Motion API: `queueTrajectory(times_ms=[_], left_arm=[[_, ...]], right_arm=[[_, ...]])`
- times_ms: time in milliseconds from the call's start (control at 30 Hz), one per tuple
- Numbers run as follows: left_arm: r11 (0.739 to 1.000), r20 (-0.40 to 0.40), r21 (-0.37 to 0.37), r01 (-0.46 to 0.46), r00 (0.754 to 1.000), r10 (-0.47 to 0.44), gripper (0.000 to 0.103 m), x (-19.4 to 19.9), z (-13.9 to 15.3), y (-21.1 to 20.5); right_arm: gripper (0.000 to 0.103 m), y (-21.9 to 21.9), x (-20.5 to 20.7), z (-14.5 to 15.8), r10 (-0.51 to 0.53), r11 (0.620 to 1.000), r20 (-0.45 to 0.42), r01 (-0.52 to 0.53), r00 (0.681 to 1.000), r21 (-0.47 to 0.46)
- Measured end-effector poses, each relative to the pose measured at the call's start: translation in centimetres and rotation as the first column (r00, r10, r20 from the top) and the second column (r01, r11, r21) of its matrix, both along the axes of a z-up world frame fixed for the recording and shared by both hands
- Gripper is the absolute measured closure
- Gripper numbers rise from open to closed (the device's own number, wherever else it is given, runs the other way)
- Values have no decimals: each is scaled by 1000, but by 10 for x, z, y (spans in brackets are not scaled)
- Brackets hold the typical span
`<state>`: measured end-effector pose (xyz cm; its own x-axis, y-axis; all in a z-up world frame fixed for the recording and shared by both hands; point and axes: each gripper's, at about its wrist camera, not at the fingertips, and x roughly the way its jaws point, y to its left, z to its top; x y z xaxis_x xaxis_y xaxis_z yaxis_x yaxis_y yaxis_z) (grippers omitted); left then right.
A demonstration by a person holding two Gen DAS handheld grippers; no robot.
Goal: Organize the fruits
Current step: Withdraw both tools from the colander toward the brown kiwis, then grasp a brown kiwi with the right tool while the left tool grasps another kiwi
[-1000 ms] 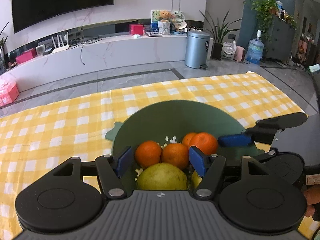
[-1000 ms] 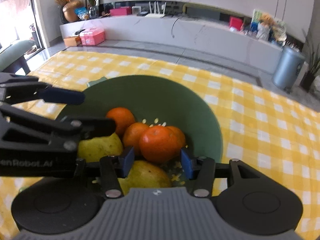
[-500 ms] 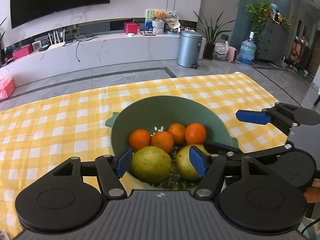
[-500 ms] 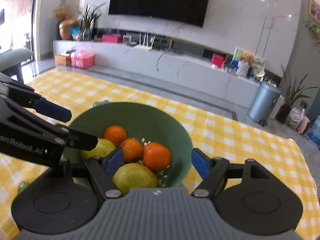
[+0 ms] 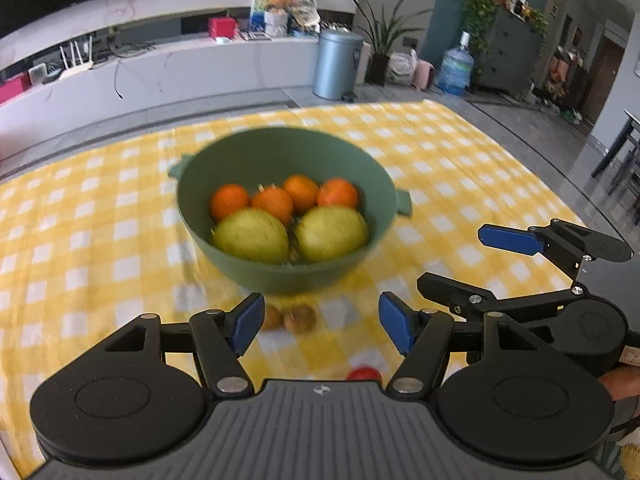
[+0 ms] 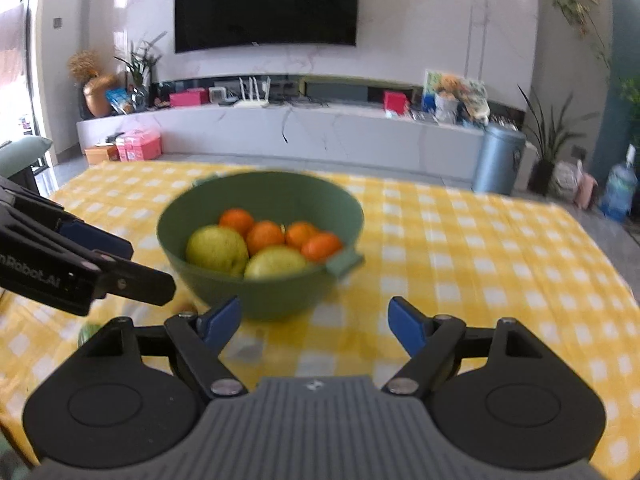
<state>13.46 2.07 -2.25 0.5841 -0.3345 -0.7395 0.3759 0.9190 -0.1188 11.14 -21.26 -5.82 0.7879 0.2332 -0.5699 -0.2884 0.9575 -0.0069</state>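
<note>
A green bowl (image 5: 360, 172) stands on the yellow checked tablecloth (image 5: 460, 168) and holds several oranges (image 5: 230, 201) and two yellow-green pears (image 5: 252, 236). The bowl also shows in the right wrist view (image 6: 260, 288), with oranges (image 6: 264, 236) and pears (image 6: 216, 250) inside. My left gripper (image 5: 320, 324) is open and empty, near side of the bowl. My right gripper (image 6: 316, 324) is open and empty, also short of the bowl. Two small brown fruits (image 5: 298, 318) and a small red fruit (image 5: 364, 374) lie on the cloth by the left gripper.
The right gripper shows at the right in the left wrist view (image 5: 520, 264); the left gripper shows at the left in the right wrist view (image 6: 80, 272). A small green thing (image 6: 88, 334) lies on the cloth at left. A TV counter stands beyond the table.
Both grippers have pulled back and up from over the bowl. The right gripper opened, leaving the orange it held in the bowl. The whole bowl is now visible.
</note>
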Motion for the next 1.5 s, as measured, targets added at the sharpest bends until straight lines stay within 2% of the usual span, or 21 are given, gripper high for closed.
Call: queueTrajectory(times_ms=[233,433,567,733,933,1100,1233,1500], left_arm=[[1000,-51,-20,20,998,-21,26,-14,-22,1],[998,-79,-54,33,996,-37,26,-20,-31,10],[997,-96,-63,42,994,-48,28,-23,-34,13],[995,-102,-64,73,992,-79,36,-25,-36,10],[998,-136,-57,-9,991,1,49,-17,-41,22],[995,-160,-92,-43,987,28,58,-13,-41,34],[994,-163,-105,-4,986,-13,60,-15,-40,31],[991,-193,-112,66,977,-87,61,-18,-44,21]], right_arm=[[25,-8,-10,-17,-53,997,-93,58,994,50],[26,2,-13,-28,-18,999,-114,22,993,29],[39,8,-12,-32,24,999,-133,-20,991,27],[56,11,-13,-33,83,994,-159,-71,984,77],[74,16,-14,-35,157,983,-176,-136,972,126],[74,20,-21,-37,234,961,-209,-193,949,199],[81,29,-27,-39,273,953,-220,-232,936,195],[81,36,-28,-49,294,952,-297,-249,908,180]])
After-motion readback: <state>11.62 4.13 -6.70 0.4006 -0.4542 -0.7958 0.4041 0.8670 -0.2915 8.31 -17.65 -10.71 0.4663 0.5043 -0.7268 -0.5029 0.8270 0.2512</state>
